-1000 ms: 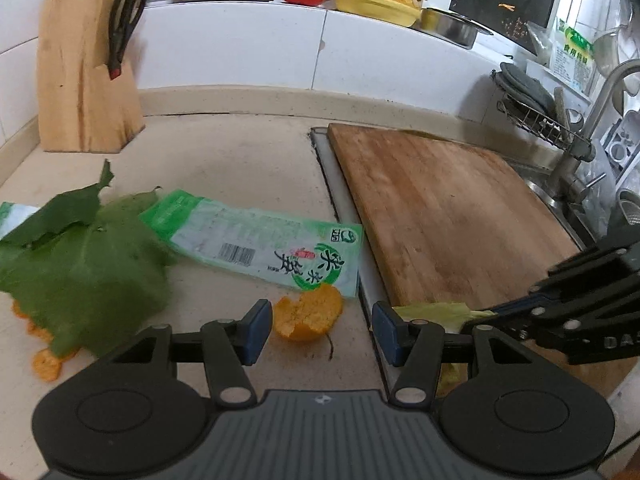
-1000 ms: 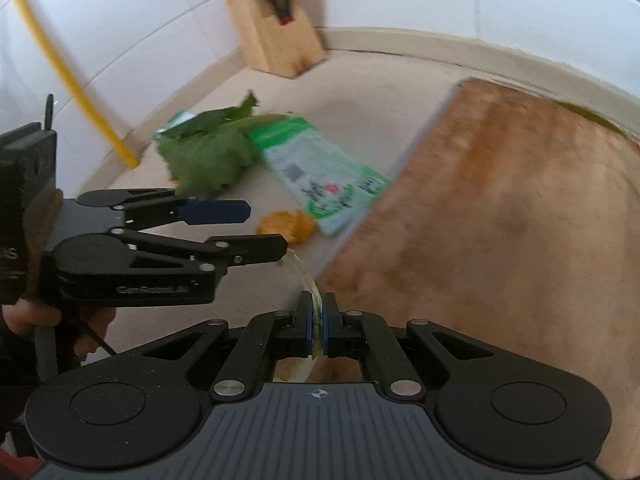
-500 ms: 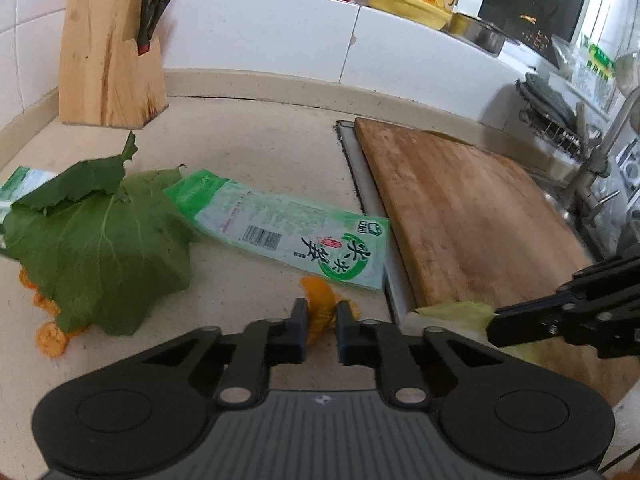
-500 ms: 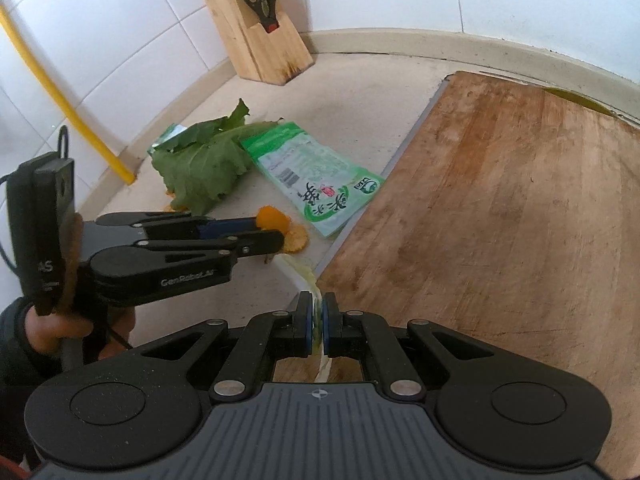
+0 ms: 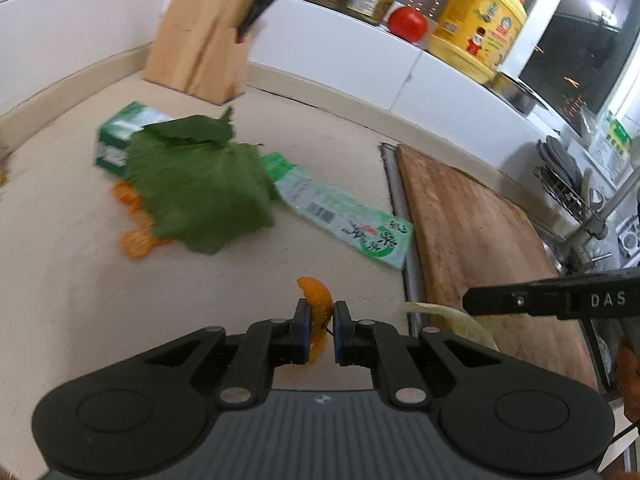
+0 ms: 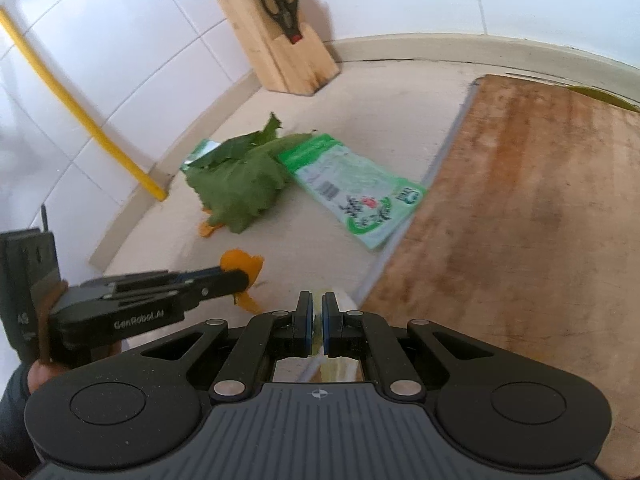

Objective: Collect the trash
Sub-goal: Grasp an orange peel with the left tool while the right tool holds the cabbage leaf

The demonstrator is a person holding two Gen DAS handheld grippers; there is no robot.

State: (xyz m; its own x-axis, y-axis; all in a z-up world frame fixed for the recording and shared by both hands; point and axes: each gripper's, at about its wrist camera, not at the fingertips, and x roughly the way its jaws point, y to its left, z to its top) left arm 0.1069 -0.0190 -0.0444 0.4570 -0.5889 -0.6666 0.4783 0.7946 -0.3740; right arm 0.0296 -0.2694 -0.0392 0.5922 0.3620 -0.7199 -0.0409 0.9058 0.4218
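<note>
My left gripper (image 5: 320,312) is shut on a piece of orange peel (image 5: 316,298), lifted off the counter; the same orange peel (image 6: 242,266) shows in the right wrist view at the tip of the left gripper (image 6: 234,278). My right gripper (image 6: 317,306) is shut on a pale yellow-green leaf scrap (image 6: 320,300), which trails as a pale leaf scrap (image 5: 452,316) in the left wrist view. On the counter lie a big green leaf (image 5: 200,184), a green-and-white wrapper (image 5: 348,224), more orange peel bits (image 5: 136,240) and a green box (image 5: 116,136).
A wooden cutting board (image 5: 480,232) fills the right side, with a sink tap (image 5: 592,224) and dish rack (image 5: 560,176) beyond. A knife block (image 6: 280,52) stands at the back wall. A tomato (image 5: 407,24), jars and a yellow bottle (image 5: 480,20) sit on the ledge.
My left gripper closed on the orange peel, lifted it and swung sideways, so the leaf and wrapper now sit further off. The right gripper kept its hold on the leaf scrap.
</note>
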